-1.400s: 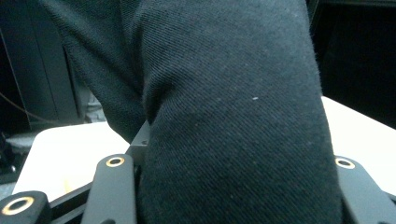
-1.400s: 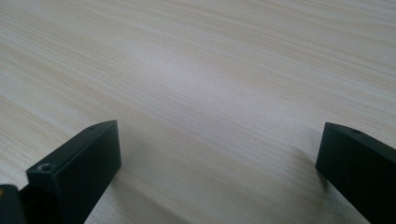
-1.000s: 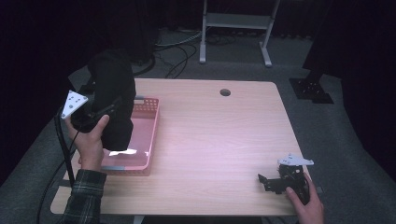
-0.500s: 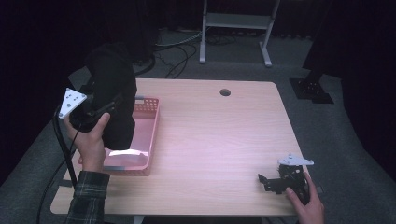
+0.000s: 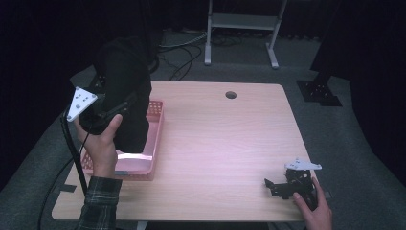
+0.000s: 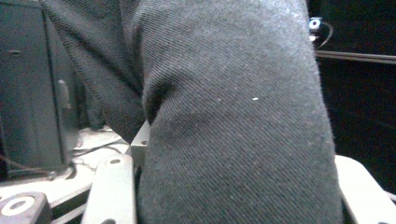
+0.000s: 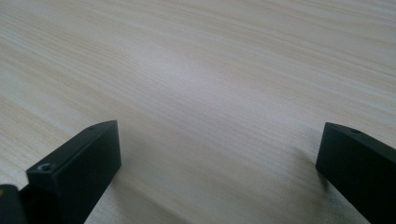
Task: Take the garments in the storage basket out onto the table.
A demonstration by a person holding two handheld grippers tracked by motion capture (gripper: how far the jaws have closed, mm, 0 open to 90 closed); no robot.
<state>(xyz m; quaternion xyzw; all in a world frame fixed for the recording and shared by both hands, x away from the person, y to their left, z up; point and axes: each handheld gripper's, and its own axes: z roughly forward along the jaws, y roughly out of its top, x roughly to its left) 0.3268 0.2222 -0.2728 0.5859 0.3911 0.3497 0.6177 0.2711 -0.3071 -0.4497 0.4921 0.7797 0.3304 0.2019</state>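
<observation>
A dark grey garment (image 5: 123,76) hangs bunched above the pink basket (image 5: 156,115) at the table's left side, its lower end down inside the basket. My left gripper (image 5: 123,103) is held up beside the basket and is shut on the garment. In the left gripper view the garment's twill fabric (image 6: 233,116) covers the jaws. My right gripper (image 5: 269,188) rests low on the wooden table (image 5: 220,139) near its front right corner. Its jaws stand wide apart in the right gripper view, so the right gripper (image 7: 217,154) is open, with only bare table (image 7: 196,70) between them.
A round cable hole (image 5: 231,95) sits near the table's far edge. Behind the table stand a metal frame (image 5: 242,21) and floor cables (image 5: 186,48). A black stand base (image 5: 318,93) lies off the right edge. A dark cabinet (image 6: 32,93) appears in the left gripper view.
My left gripper has lifted the garment a little higher over the basket. The right gripper has stayed where it was.
</observation>
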